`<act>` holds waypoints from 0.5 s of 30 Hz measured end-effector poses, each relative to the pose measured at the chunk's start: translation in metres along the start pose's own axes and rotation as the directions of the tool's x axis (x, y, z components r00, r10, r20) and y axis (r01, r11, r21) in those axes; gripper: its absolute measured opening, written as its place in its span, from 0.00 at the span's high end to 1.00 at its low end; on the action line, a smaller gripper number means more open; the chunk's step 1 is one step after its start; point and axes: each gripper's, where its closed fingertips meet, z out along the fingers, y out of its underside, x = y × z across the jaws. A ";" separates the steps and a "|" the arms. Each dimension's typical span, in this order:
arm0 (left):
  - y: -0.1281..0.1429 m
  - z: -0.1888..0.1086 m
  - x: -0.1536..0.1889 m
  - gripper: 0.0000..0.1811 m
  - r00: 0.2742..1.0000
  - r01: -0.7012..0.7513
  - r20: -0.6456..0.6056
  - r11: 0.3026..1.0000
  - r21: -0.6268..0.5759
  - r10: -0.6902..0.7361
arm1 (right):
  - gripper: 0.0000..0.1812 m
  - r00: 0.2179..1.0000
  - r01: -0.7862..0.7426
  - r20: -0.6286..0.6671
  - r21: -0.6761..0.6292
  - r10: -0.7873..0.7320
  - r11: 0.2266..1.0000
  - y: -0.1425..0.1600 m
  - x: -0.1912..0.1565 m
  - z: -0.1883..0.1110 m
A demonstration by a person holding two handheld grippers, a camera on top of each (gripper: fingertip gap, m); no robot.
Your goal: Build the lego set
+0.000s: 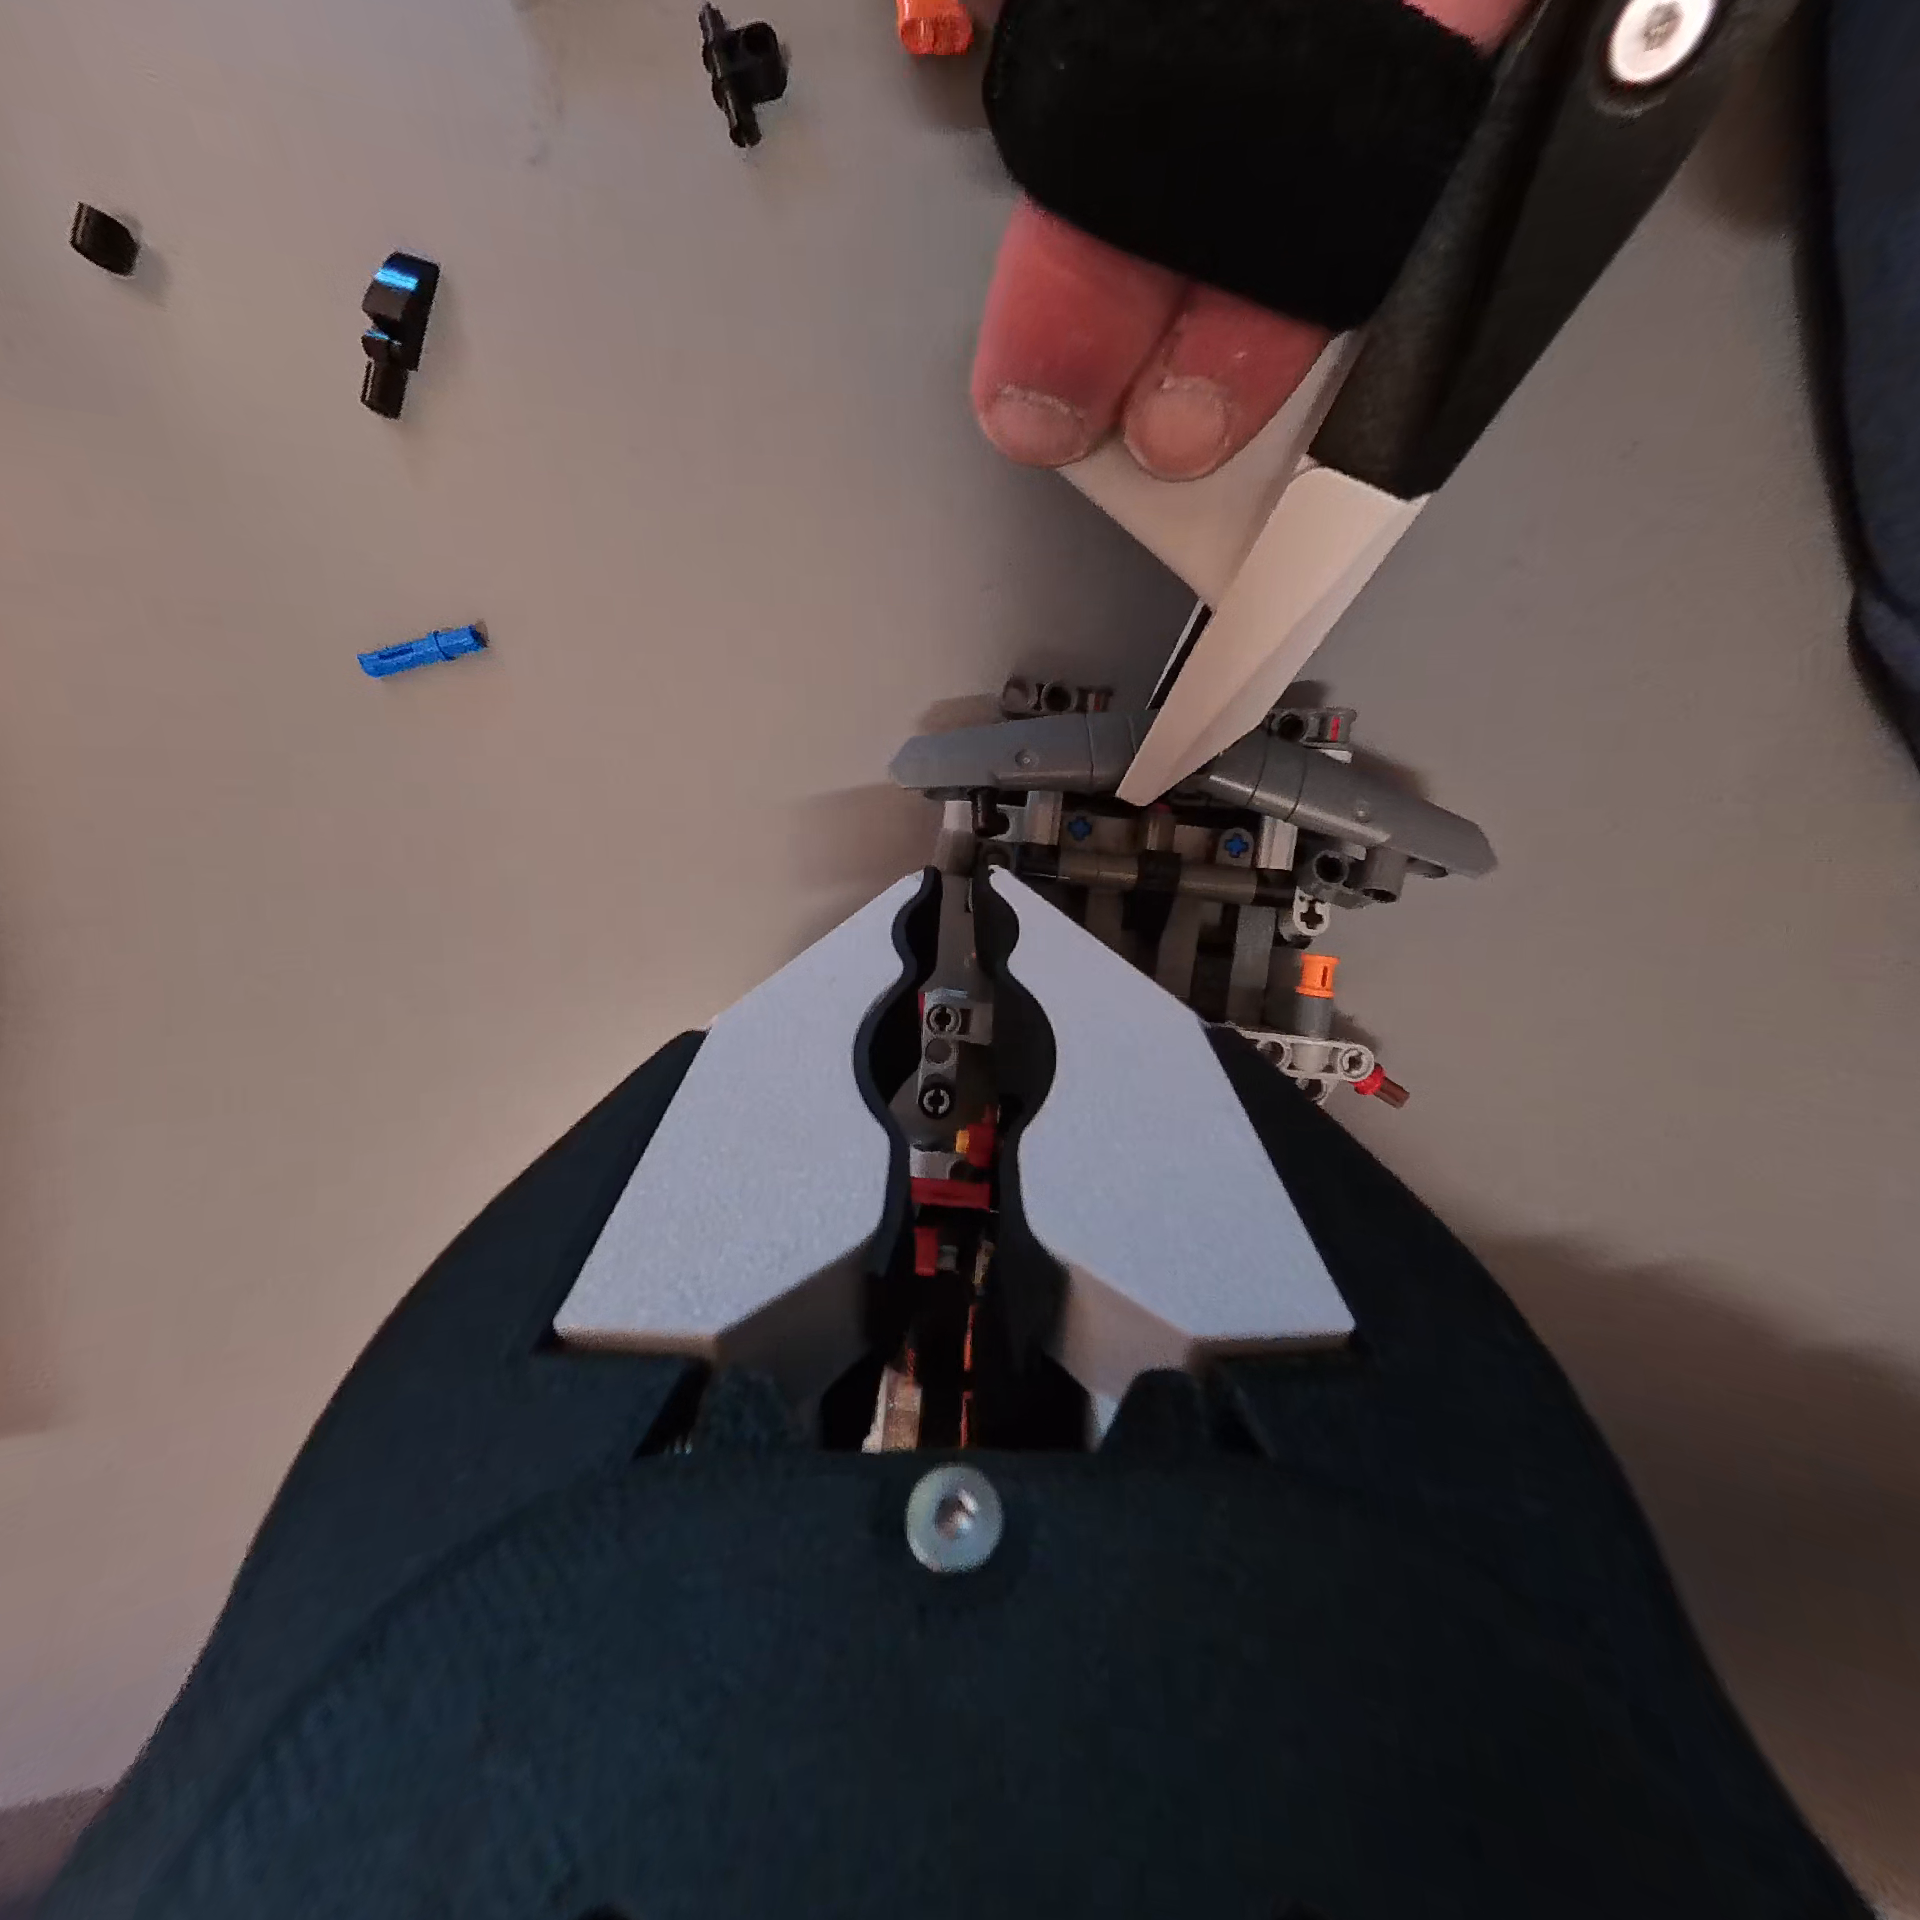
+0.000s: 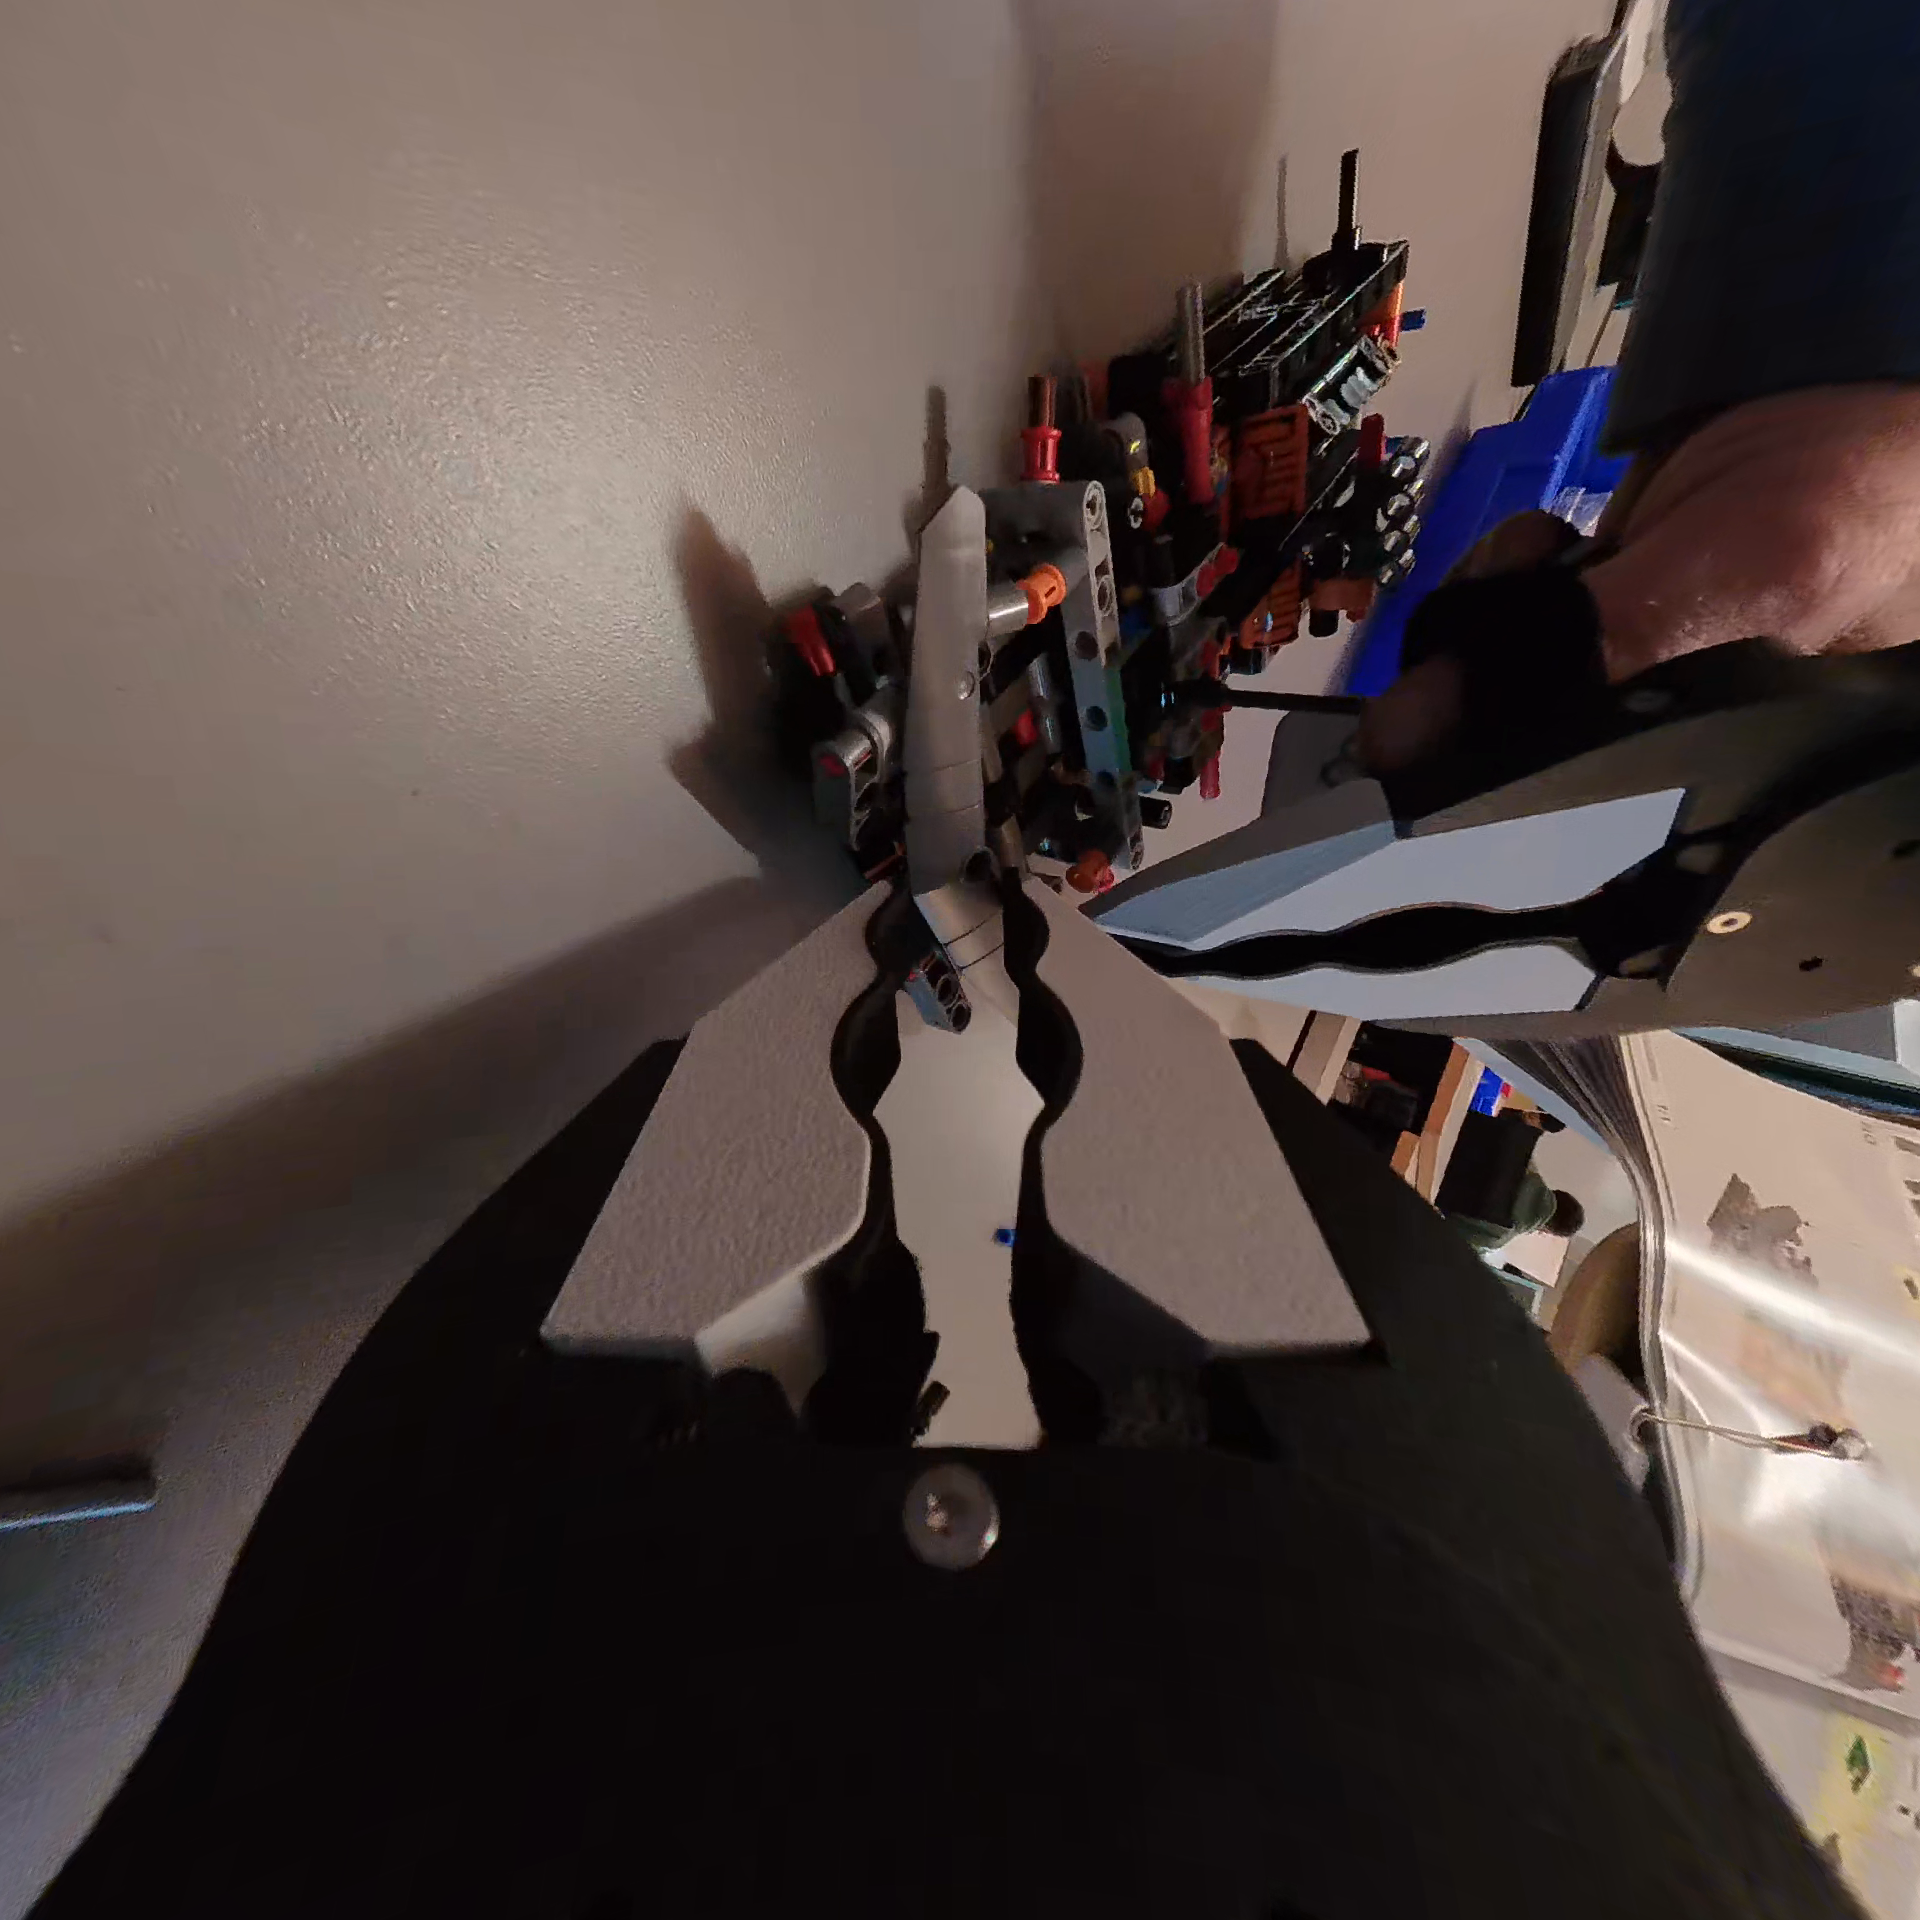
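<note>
Two hand-held grippers work on one half-built grey, black and orange Lego Technic model [image 1: 1195, 862], which lies on the pale tabletop [image 1: 623, 520] at the centre of the left wrist view. The left gripper [image 1: 961, 883] has its white fingers closed to a narrow slot around a dark grey beam sticking out of the model's near end, and I judge this is to pin the build steady.

The right gripper [image 2: 951, 914] comes in from the upper right of the left wrist view. Its tips pinch the smooth curved grey panel [image 2: 945, 707] that runs across the model's far end. In its own view the jaws are almost together on that panel's edge. I would guess it is pressing or seating the panel while the other hand braces.

Loose parts wait in the upper left of the left wrist view: a blue pin [image 1: 421, 652], a black connector [image 1: 397, 330] and an orange bush [image 1: 935, 23]. A glossy instruction booklet [image 2: 1787, 1403] lies open at the lower right of the right wrist view. Its print is too blurred to read, and no brand marks are visible.
</note>
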 end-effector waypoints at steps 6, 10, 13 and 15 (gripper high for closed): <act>-0.001 0.000 -0.003 0.97 1.000 0.002 -0.011 1.000 0.005 -0.002 | 0.93 0.999 0.014 0.050 -0.041 -0.012 0.999 0.001 0.003 -0.004; -0.001 0.000 -0.005 0.96 1.000 -0.002 -0.004 1.000 0.009 0.002 | 0.93 0.998 0.003 0.065 -0.065 0.001 0.998 0.004 0.006 -0.007; -0.002 0.001 -0.006 0.97 1.000 -0.007 -0.004 1.000 0.013 0.007 | 0.93 0.996 -0.003 0.085 -0.066 0.009 0.998 0.005 0.006 -0.006; -0.002 0.001 -0.007 0.96 1.000 -0.015 0.002 1.000 0.012 0.014 | 0.93 0.994 -0.012 0.106 -0.067 0.019 0.998 0.006 0.006 -0.006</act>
